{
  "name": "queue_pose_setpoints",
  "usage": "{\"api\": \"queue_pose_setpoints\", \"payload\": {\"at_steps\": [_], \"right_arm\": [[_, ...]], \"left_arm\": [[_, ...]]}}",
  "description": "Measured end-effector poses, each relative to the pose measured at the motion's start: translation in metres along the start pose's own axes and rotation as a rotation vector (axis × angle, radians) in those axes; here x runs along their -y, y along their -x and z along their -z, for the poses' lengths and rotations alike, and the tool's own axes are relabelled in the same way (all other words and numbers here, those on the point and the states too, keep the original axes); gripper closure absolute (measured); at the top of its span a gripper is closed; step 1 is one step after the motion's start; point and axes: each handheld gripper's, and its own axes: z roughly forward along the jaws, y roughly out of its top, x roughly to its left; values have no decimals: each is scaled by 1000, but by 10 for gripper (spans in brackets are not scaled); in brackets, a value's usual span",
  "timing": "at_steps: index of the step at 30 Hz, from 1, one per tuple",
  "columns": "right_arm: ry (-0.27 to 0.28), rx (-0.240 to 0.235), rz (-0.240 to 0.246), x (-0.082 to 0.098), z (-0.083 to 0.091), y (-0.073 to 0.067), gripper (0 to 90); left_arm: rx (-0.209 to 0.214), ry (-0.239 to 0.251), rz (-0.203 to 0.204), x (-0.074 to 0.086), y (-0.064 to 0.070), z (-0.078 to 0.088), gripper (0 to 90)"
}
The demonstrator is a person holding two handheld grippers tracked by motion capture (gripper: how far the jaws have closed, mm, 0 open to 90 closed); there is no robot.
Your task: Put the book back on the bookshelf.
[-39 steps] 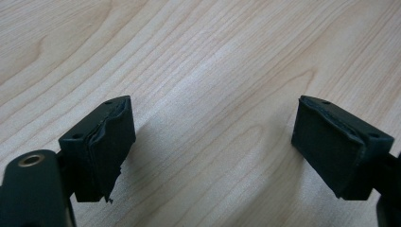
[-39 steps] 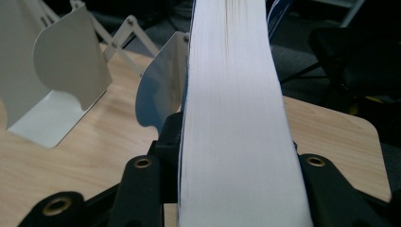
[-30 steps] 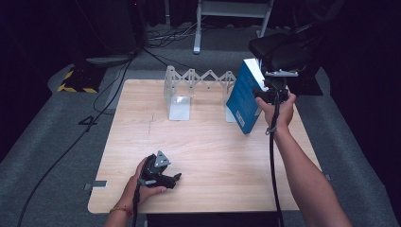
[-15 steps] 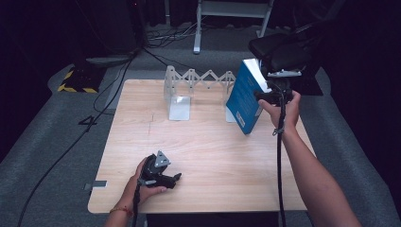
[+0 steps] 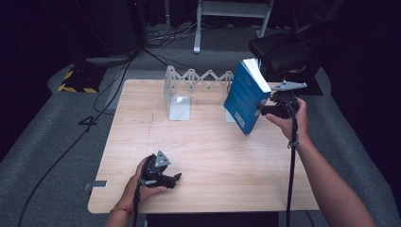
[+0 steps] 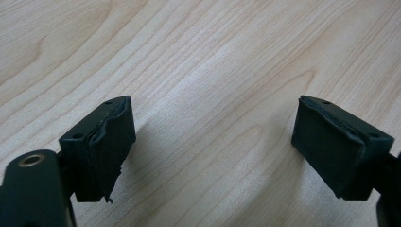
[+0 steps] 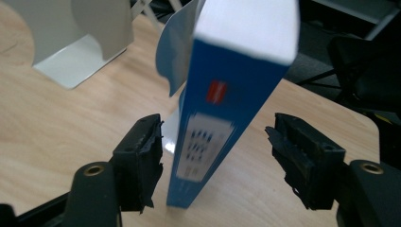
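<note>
Jaws of the right gripper (image 7: 215,158) have just been opening, straddling the blue book (image 7: 227,109) untouched.

- Left gripper (image 5: 176,178): black body with a grey three-cornered plate on top and a black cable trailing from it.
- Right gripper (image 5: 261,109): black, with the same grey plate and a dark cable.
- Jaws: black blocks with frayed rubber pads (image 7: 152,152), small screw holes and a brass-ringed hole.
- Left wrist: thin orange-red band (image 5: 119,210).
- Forearms bare, no sleeves.

The thick paperback book (image 5: 246,97) is showing a blue cover, white pages and a small red mark; the wooden table (image 5: 203,146) is showing pale grain.
</note>
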Motion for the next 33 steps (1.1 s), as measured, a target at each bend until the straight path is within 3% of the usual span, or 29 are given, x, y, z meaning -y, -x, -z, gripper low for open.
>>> {"api": "queue_pose_setpoints", "payload": {"at_steps": [15, 19, 21, 33], "right_arm": [[-38, -76, 135, 52, 15, -5, 315], [-46, -59, 174, 61, 17, -8, 304], [-49, -73, 183, 69, 18, -8, 306], [-63, -128, 154, 119, 19, 6, 291]], "left_arm": [[-1, -1, -2, 0, 0, 0, 146], [-1, -1, -2, 0, 0, 0, 146], [1, -1, -1, 0, 0, 0, 146], [-1, -1, 0, 0, 0, 0, 146]]}}
